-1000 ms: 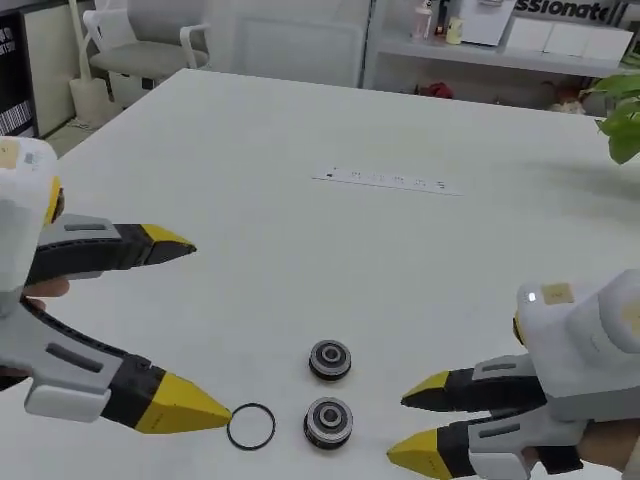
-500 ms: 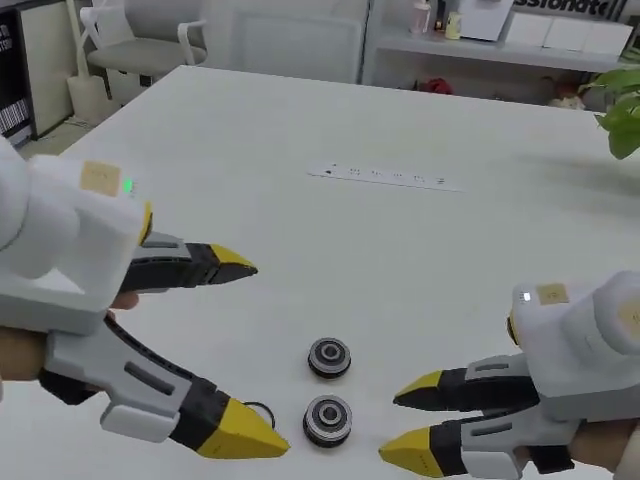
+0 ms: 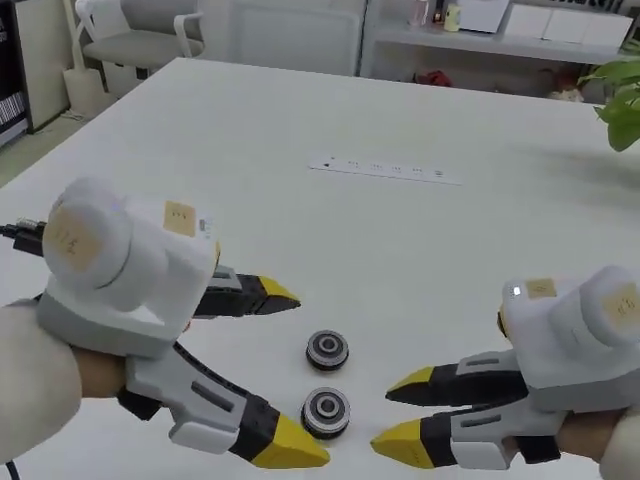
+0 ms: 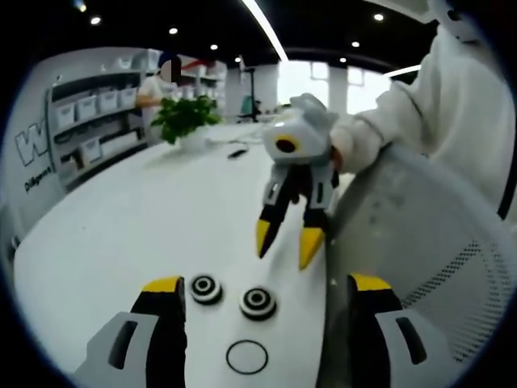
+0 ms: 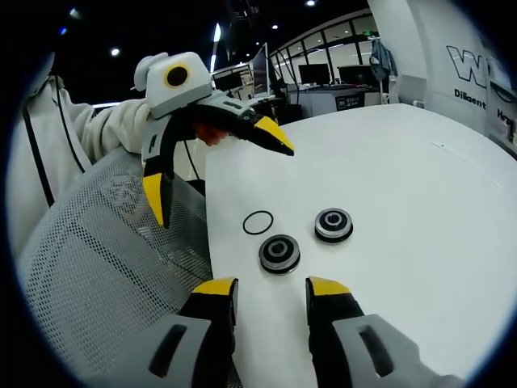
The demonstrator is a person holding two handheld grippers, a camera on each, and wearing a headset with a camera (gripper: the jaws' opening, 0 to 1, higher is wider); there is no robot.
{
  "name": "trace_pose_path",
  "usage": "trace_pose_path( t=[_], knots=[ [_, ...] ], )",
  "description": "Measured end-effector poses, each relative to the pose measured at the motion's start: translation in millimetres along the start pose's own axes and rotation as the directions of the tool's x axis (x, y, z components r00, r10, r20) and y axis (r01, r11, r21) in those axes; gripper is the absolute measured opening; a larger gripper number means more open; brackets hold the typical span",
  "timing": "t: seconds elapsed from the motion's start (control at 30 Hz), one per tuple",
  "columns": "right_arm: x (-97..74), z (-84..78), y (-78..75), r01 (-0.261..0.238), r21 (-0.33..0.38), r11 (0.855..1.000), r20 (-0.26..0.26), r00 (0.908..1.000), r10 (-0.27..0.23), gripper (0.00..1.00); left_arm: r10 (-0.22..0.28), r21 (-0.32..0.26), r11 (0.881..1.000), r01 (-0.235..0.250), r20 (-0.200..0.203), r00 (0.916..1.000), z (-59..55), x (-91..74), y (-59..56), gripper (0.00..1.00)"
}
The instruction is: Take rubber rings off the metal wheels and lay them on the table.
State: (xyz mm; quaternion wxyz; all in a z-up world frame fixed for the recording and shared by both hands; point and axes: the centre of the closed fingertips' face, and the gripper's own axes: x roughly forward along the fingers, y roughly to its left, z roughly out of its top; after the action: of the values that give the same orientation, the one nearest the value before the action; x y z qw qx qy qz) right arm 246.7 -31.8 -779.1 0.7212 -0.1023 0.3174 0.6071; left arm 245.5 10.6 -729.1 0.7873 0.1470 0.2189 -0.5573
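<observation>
Two metal wheels with dark outer bands sit on the white table [image 3: 420,250]: a far wheel [image 3: 328,349] and a near wheel [image 3: 325,412]. In the left gripper view they appear as the far wheel [image 4: 205,288] and the near wheel [image 4: 257,301], with a loose black rubber ring [image 4: 246,356] lying flat just before them. My left gripper [image 3: 292,375] stands wide open, its jaws either side of the wheels. My right gripper [image 3: 395,417] is open just right of the near wheel. The ring [image 5: 258,222] lies beside the near wheel [image 5: 279,253].
A white power strip [image 3: 385,170] lies across the middle of the table. A chair [image 3: 140,40] stands at the far left, shelves at the back, and a green plant [image 3: 620,100] at the right edge. A mesh chair back [image 5: 105,267] is close by the near table edge.
My left gripper has moved right and inward over the wheels, and it now covers the loose ring in the head view. The right gripper has barely shifted.
</observation>
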Motion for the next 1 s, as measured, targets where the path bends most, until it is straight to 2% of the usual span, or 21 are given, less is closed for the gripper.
trace_pose_path(
  t=[0.13,0.27,0.6,0.83,1.0],
  knots=[
    [0.9,0.5,-3.1,0.007,0.009,1.0,0.005,1.0,-0.007,0.3,-0.009,-0.033,0.999,0.009,-0.008,0.9999,-4.5,2.1,0.3,0.85],
    [-0.3,0.5,-7.3,0.02,0.01,1.0,0.011,0.9997,-0.02,0.3,-0.006,-0.029,1.0,0.005,-0.024,0.9997,-9.2,3.2,0.5,0.84],
    [1.6,0.3,-9.1,0.017,0.028,0.999,0.022,0.9996,-0.017,0.3,-0.041,-0.046,0.998,0.038,-0.056,0.9976,-19.3,7.9,-9.7,0.84],
    [3.5,-1.3,-9.3,0.015,0.035,0.999,0.019,0.9997,-0.016,0.3,-0.048,-0.055,0.997,0.045,-0.054,0.9974,-20.6,9.0,-10.8,0.82],
    [5.1,-2.5,-7.4,0.012,0.038,0.999,0.014,0.9998,-0.013,0.3,-0.048,-0.068,0.997,0.046,-0.024,0.9986,-15.0,10.8,-8.8,0.8]
  ],
)
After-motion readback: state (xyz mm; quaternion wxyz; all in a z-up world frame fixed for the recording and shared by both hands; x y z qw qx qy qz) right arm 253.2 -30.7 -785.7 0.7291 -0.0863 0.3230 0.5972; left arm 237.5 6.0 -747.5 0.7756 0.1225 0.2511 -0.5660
